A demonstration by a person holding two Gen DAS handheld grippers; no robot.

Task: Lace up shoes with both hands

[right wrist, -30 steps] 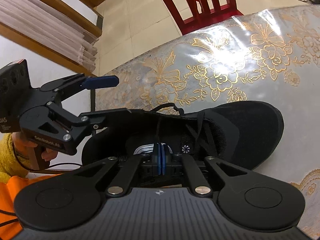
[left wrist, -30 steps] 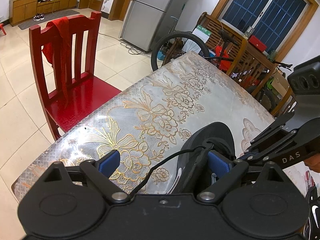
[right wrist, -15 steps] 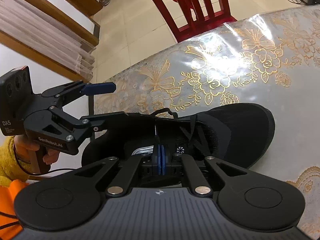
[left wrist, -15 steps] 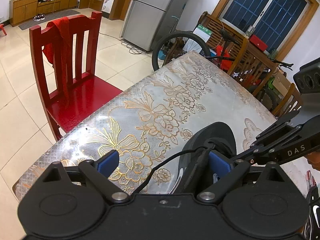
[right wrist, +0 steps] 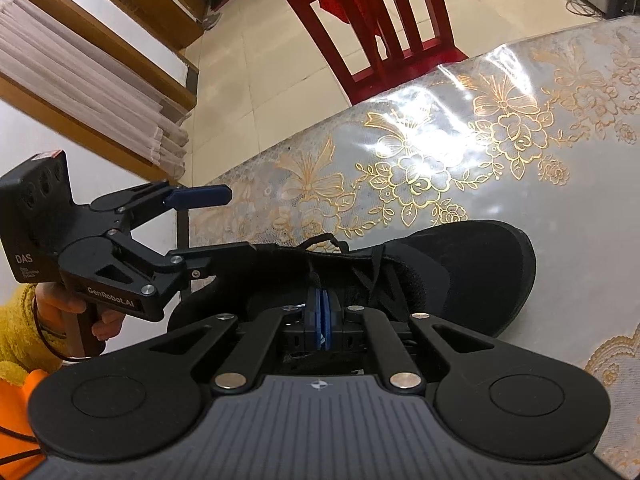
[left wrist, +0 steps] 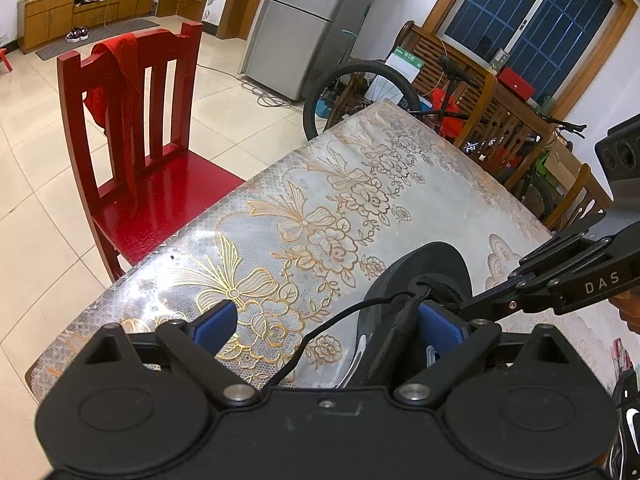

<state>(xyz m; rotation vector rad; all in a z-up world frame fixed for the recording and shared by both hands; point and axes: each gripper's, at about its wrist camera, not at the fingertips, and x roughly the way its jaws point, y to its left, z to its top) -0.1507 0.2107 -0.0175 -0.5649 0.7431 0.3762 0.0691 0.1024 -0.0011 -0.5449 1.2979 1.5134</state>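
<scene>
A black shoe lies on its sole on the flowered tablecloth, toe to the right. My right gripper is shut over the shoe's opening, and a thin black lace runs up from its blue pads. My left gripper stands open at the heel end, its lower finger against the collar and its upper finger in the air. In the left wrist view the left gripper is wide open, its right pad against the shoe. A lace trails toward the camera. The right gripper reaches in from the right.
A red chair stands at the table's left edge. A bicycle, wooden chairs and a fridge lie beyond the far end. A second shoe shows at the lower right. A hand in a yellow sleeve holds the left gripper.
The right gripper tilted slightly and, in the left wrist view, drifted a little up and to the right. The left gripper and the shoe kept still; neither grip changed.
</scene>
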